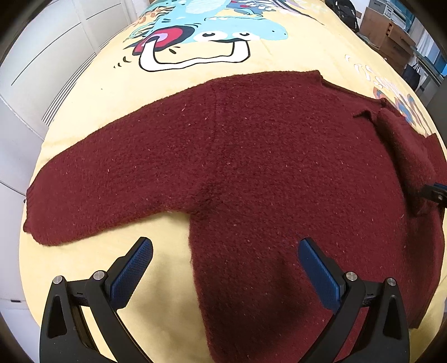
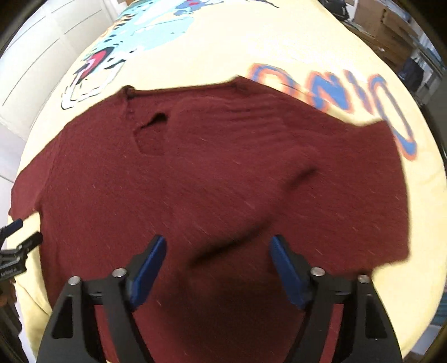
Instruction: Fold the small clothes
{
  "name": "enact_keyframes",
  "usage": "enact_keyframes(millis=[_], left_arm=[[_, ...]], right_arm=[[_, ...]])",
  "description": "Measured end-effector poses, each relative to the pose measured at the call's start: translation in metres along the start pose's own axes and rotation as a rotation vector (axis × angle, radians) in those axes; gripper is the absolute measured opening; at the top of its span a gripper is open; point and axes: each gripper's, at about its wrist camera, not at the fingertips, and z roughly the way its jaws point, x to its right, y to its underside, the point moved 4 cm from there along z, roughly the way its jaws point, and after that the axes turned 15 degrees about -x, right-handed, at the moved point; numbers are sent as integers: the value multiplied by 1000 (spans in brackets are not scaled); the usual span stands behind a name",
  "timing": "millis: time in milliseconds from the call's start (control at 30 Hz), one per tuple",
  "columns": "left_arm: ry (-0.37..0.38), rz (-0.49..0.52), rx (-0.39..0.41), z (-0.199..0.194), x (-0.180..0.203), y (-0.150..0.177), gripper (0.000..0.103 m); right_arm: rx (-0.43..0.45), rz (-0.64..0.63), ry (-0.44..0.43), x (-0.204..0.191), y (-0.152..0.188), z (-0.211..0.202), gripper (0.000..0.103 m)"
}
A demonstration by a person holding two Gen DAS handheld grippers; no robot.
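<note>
A dark red knitted sweater (image 1: 251, 156) lies flat on a yellow cartoon-print bed cover (image 1: 92, 92). Its left sleeve (image 1: 92, 190) stretches out to the left; the right sleeve (image 1: 408, 156) is folded in over the body. My left gripper (image 1: 225, 251) is open and empty, hovering over the left side seam below the armpit. In the right wrist view the sweater (image 2: 209, 173) fills the middle, and my right gripper (image 2: 218, 248) is open and empty just above its rumpled body. The left gripper shows at that view's left edge (image 2: 19, 234).
White cabinet doors (image 1: 42, 55) run along the left of the bed. Brown boxes and shelves (image 1: 391, 30) stand at the far right. A dark bag (image 1: 346, 11) lies at the bed's far end. The cover's blue-orange lettering (image 2: 363, 92) lies beyond the sweater.
</note>
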Motion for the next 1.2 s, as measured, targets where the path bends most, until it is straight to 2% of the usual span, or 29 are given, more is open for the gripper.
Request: enact_keyframes(millis=[100, 300, 367, 433, 533, 633, 800, 967, 1067, 1100, 1133, 1167, 1200], left_arm=[[26, 32, -11, 3, 12, 5, 102], [29, 141, -18, 1, 52, 2, 102], [65, 178, -2, -9, 75, -7, 102], [69, 217, 19, -20, 99, -18, 102], [54, 294, 63, -35, 143, -36, 102], [44, 386, 69, -42, 189, -53, 102], [4, 531, 73, -38, 258, -58, 102], [-8, 596, -7, -9, 298, -67, 102], [-61, 611, -51, 13, 308, -72, 102], [-90, 607, -74, 22, 308, -72, 96], [-111, 602, -92, 28, 307, -70, 79], [-131, 589, -111, 33, 303, -71, 69], [-123, 570, -120, 35, 299, -72, 55]], right_arm=[[4, 38, -12, 21, 25, -1, 80], [13, 152, 40, 71, 55, 1, 80], [12, 190, 50, 89, 61, 1, 80], [17, 222, 48, 106, 66, -1, 80], [31, 252, 40, 122, 69, -4, 80], [38, 267, 27, 129, 70, -4, 80], [38, 278, 4, 137, 69, -1, 80], [31, 288, -8, 144, 72, 5, 80], [22, 298, -14, 148, 75, 8, 80], [20, 298, -16, 149, 75, 9, 80], [18, 297, -16, 149, 76, 10, 80], [18, 296, -16, 150, 76, 10, 80], [19, 295, -17, 151, 77, 10, 80]])
